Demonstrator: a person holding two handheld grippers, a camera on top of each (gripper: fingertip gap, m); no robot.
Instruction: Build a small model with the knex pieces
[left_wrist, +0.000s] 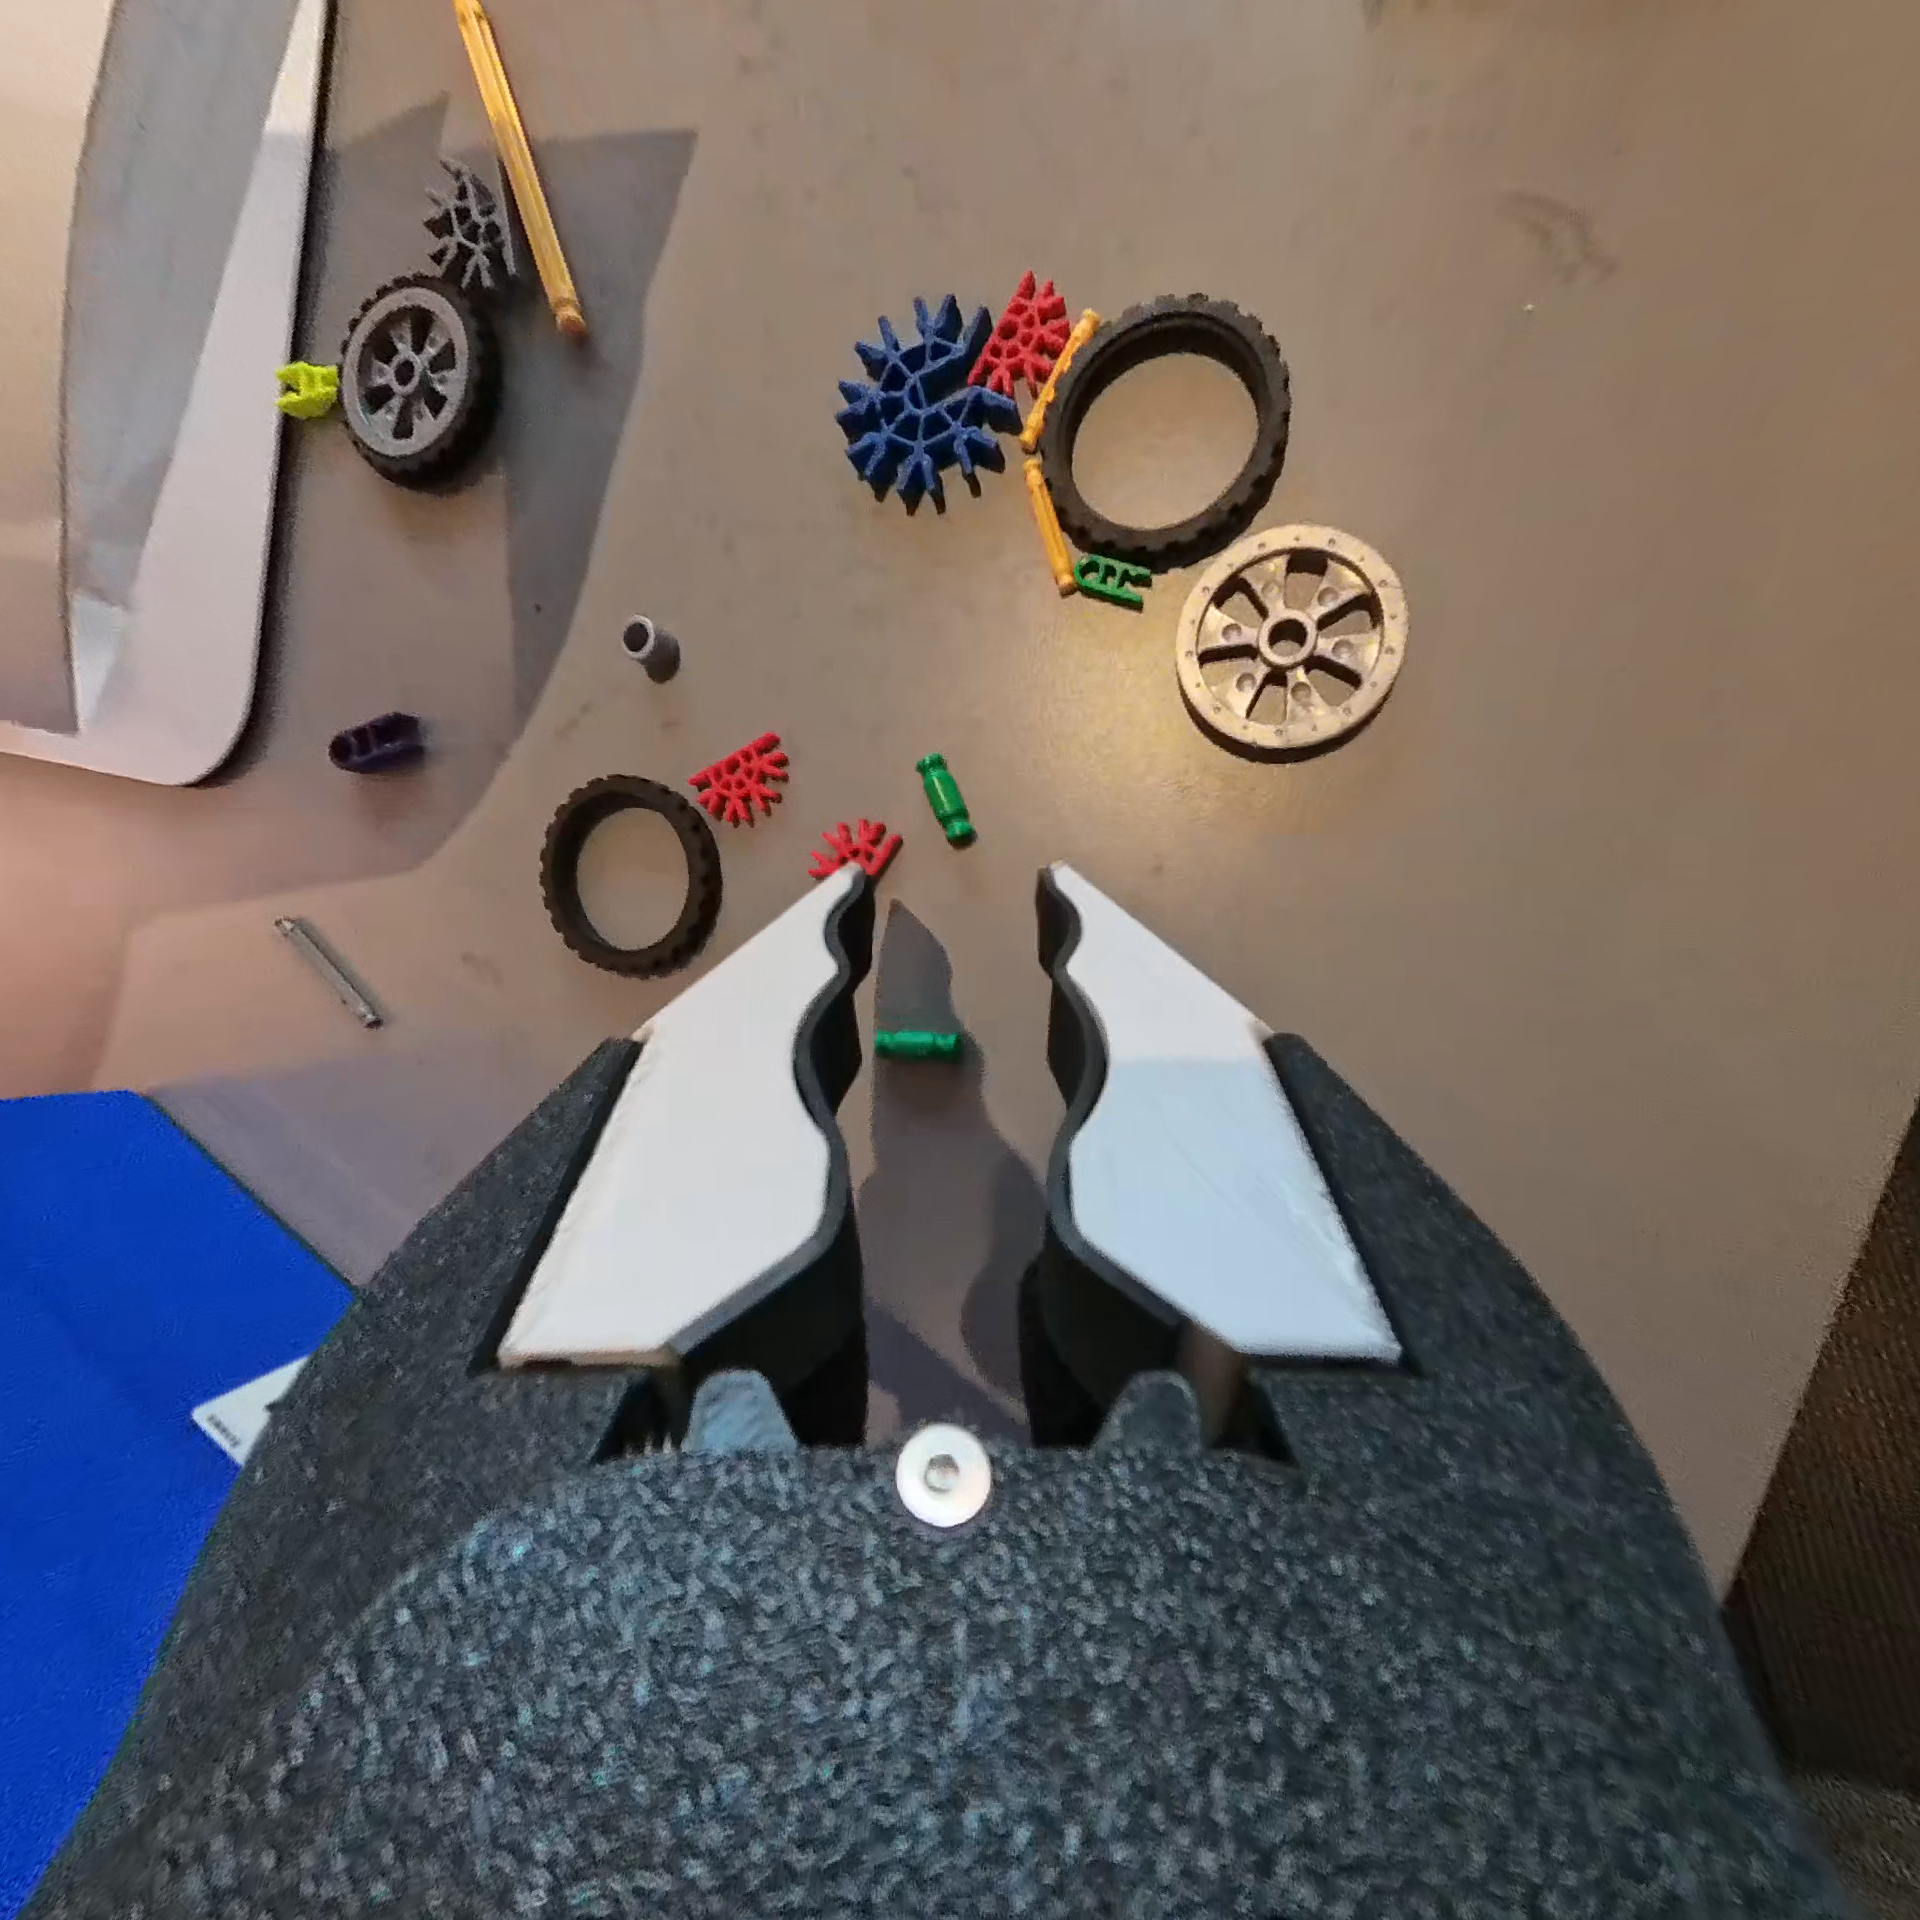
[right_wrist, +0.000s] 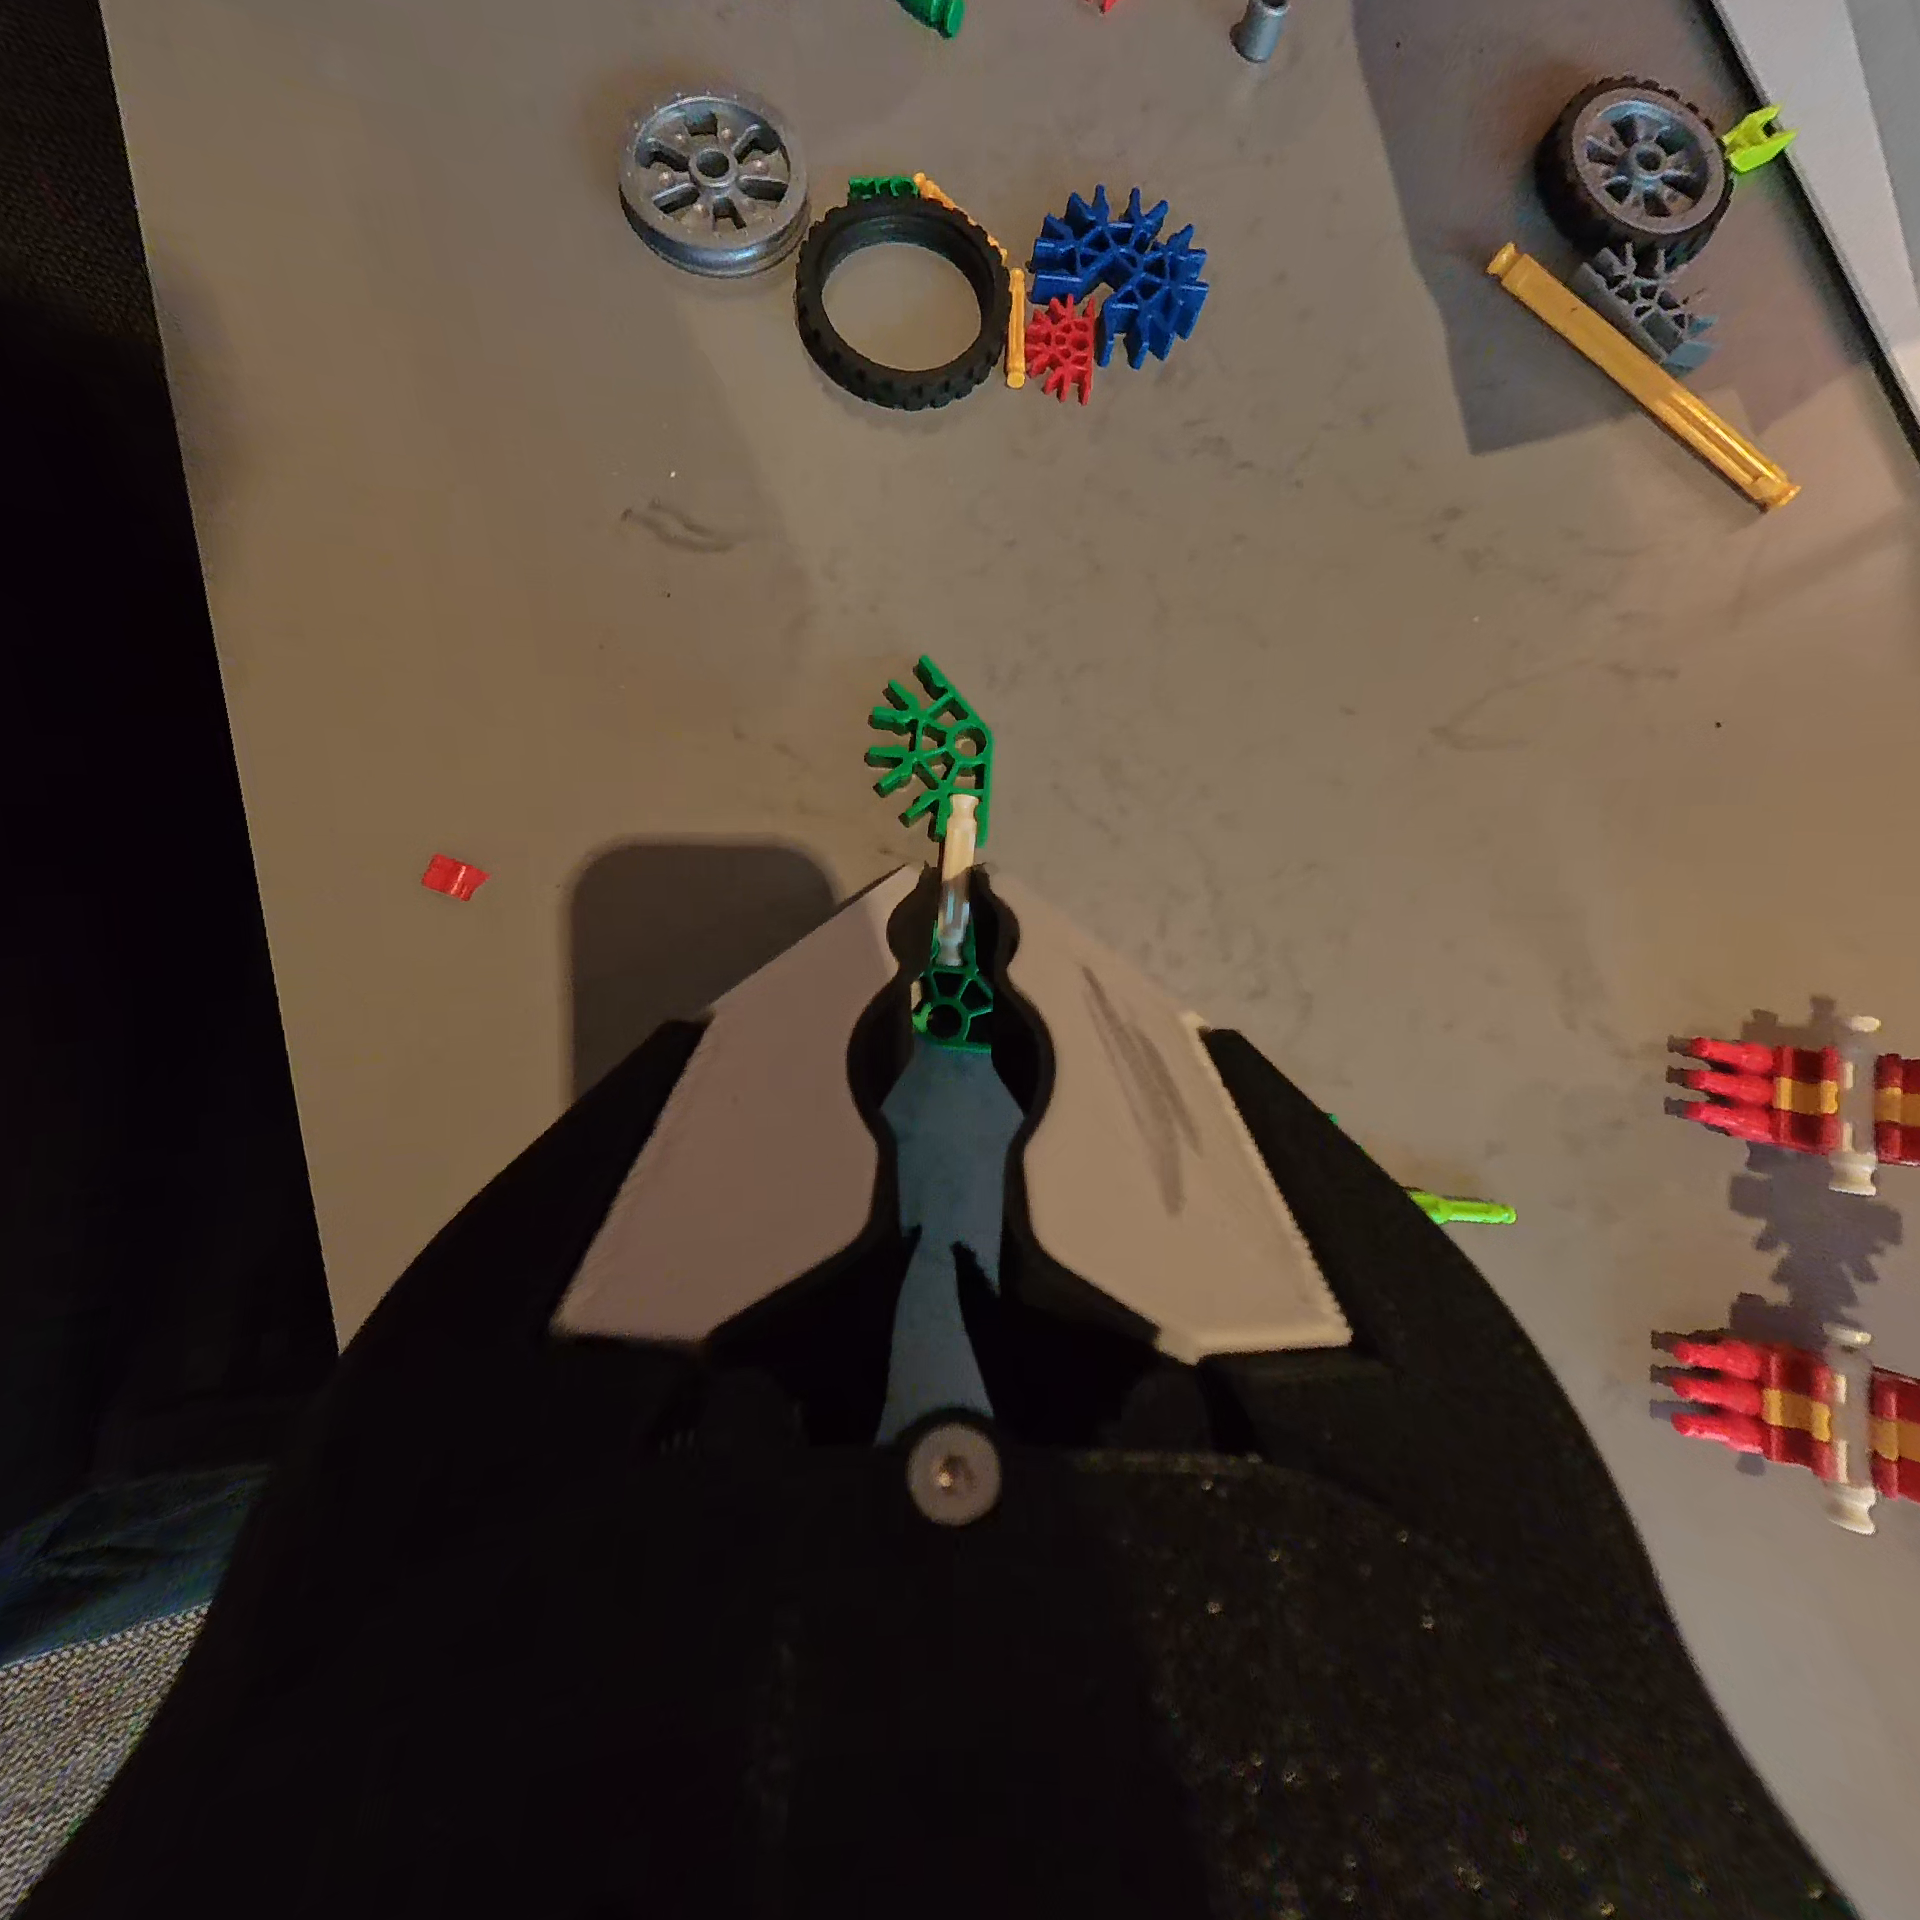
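Observation:
My left gripper (left_wrist: 951, 883) is open and empty above a grey table. A short green rod (left_wrist: 916, 1043) lies on the table between its fingers, and a second green rod (left_wrist: 945, 798) lies just beyond the tips. A small red connector (left_wrist: 854, 847) lies at the left fingertip. My right gripper (right_wrist: 951, 878) is shut on a white rod (right_wrist: 958, 847) joined to green connectors. One green connector (right_wrist: 935, 748) sticks out past the tips, and another (right_wrist: 951, 1013) sits between the fingers.
Scattered toy parts lie ahead: a blue connector (left_wrist: 920, 400), red connectors (left_wrist: 740, 779), a large black tyre (left_wrist: 1169, 436), a small tyre (left_wrist: 629, 873), a grey wheel hub (left_wrist: 1291, 644), a tyred wheel (left_wrist: 416, 379), and a long yellow rod (left_wrist: 514, 156). Red assemblies (right_wrist: 1808, 1101) lie at the right. A blue sheet (left_wrist: 135, 1299) lies at the left. My hands' fingertips stand some 20 cm from each other.

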